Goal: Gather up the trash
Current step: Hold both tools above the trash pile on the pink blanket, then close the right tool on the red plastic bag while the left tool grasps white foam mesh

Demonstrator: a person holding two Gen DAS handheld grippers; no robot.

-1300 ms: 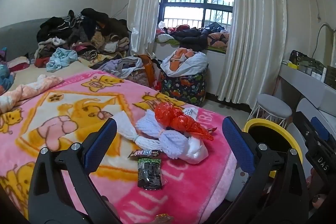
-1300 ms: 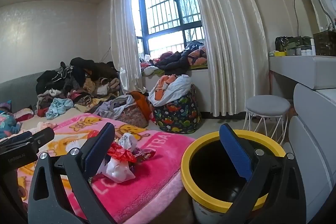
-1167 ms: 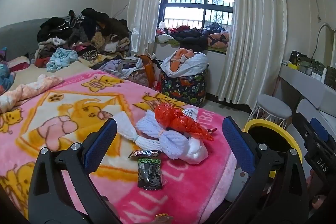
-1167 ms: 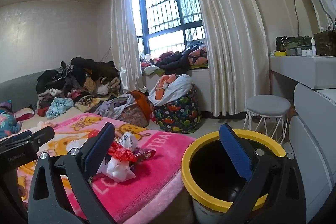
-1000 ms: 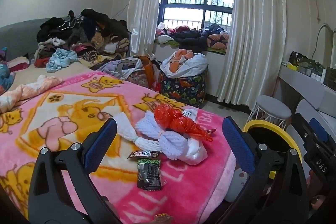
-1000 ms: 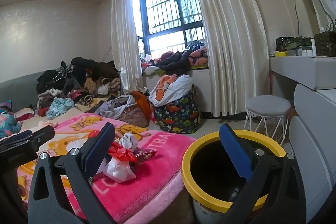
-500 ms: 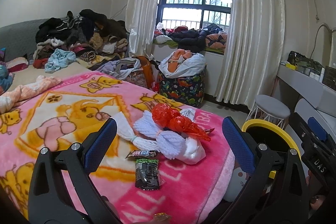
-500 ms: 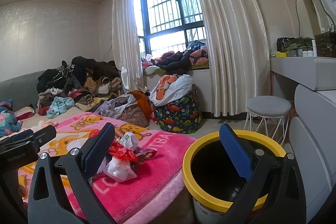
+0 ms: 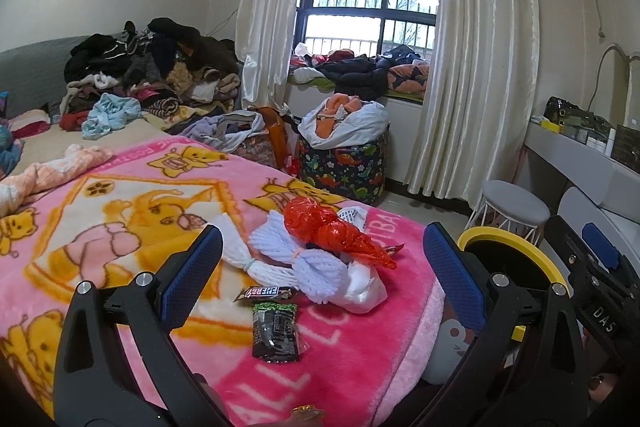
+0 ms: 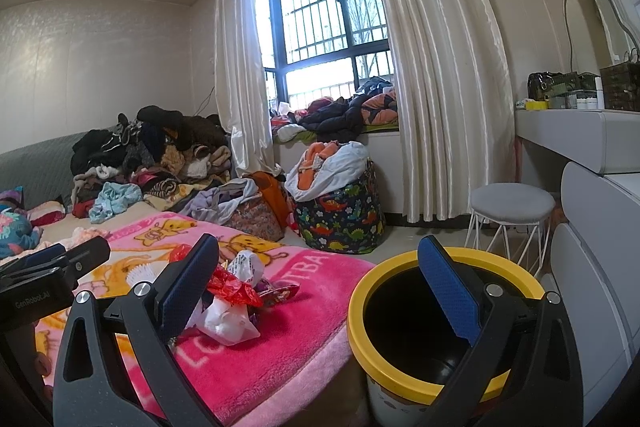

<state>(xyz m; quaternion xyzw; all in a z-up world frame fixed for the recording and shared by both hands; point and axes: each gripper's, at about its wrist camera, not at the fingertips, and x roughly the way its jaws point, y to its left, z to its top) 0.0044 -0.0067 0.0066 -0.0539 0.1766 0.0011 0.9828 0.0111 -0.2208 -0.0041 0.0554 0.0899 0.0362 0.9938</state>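
Both grippers wide open, nothing held, trash waiting on the pink blanket (image 9: 352, 367).
Yellow-rimmed bin (image 10: 404, 267) gapes dark between the right gripper (image 10: 318, 289) jaws; trash pile (image 9: 320, 251) sits between and beyond the left gripper (image 9: 322, 275) jaws, black wrapper (image 9: 276, 333) nearest.

Left tool (image 9: 322, 269): black angular frame, blue textured pads (image 9: 188, 277), silver screws low in frame. Right tool (image 10: 320, 287) matches; white "GenRobot.AI" lettering at lower left.
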